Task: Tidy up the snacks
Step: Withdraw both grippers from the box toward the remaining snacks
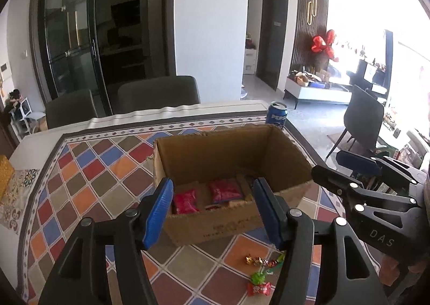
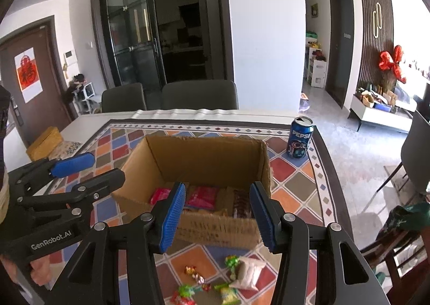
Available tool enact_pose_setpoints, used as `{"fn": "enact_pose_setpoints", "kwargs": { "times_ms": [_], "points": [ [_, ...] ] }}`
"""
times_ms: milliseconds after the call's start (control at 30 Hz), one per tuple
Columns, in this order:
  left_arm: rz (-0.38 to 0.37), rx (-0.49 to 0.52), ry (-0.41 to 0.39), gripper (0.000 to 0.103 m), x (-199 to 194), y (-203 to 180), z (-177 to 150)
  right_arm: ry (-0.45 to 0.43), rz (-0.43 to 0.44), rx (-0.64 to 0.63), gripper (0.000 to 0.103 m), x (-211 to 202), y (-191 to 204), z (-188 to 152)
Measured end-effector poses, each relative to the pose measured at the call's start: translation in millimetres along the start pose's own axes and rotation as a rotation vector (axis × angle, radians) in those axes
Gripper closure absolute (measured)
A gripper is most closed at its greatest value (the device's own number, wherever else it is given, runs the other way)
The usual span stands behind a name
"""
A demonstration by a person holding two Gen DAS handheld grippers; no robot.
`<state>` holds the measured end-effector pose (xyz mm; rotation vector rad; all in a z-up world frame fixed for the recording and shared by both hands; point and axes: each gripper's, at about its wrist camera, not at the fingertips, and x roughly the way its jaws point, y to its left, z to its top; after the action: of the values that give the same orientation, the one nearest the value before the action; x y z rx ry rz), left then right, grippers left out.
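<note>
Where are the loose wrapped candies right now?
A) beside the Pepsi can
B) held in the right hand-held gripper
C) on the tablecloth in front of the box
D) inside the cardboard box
C: the wrapped candies lie on the patterned tablecloth on the near side of the cardboard box, outside it; both the left hand-held gripper and the right hand-held gripper are open and empty.

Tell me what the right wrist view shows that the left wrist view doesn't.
Only the right wrist view: a white packet on the mat among the loose candies, a dark-wrapped snack at the box's right end, and a door with a red paper sign.

Only the left wrist view: a red candy beside a green one near the bottom edge.

Both: the cardboard box holding pink packets, the cola can behind it, and both grippers open and empty.
</note>
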<state>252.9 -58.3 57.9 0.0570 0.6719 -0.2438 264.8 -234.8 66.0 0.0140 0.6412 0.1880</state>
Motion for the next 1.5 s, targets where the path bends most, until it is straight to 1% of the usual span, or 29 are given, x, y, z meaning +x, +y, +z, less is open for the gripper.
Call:
{"fn": "enact_pose_setpoints", "kwargs": {
  "times_ms": [67,267,433,633,733,933,1067,1333,1500],
  "points": [
    [-0.015,0.005,0.000,0.041,-5,-4,-6,-0.007,-0.006,-0.007,0.052,-8,-1,-7],
    [-0.028,0.044,-0.004,0.041,-16,-18,-25,-0.016,-0.013,-0.021,0.052,-23,-3,-26],
    [-0.051,0.058,0.006,0.041,-21,-27,-41,-0.004,-0.003,-0.017,0.052,-30,-7,-41],
    [-0.088,0.070,0.029,0.041,-19,-35,-63,0.013,0.002,-0.023,0.052,-34,-8,-58],
    [-0.106,0.074,0.054,0.041,-14,-37,-75,0.030,0.003,-0.028,0.052,-33,-9,-66],
    [-0.122,0.093,0.098,0.041,-3,-45,-98,0.083,-0.004,-0.036,0.052,-24,-10,-88],
    [-0.132,0.105,0.135,0.041,6,-50,-112,0.136,-0.001,-0.035,0.052,-14,-12,-105],
    [-0.158,0.135,0.200,0.042,28,-54,-128,0.272,0.040,-0.022,0.052,14,-17,-132],
    [-0.179,0.137,0.251,0.042,44,-54,-136,0.305,0.044,-0.024,0.052,27,-19,-142]
  ]
}}
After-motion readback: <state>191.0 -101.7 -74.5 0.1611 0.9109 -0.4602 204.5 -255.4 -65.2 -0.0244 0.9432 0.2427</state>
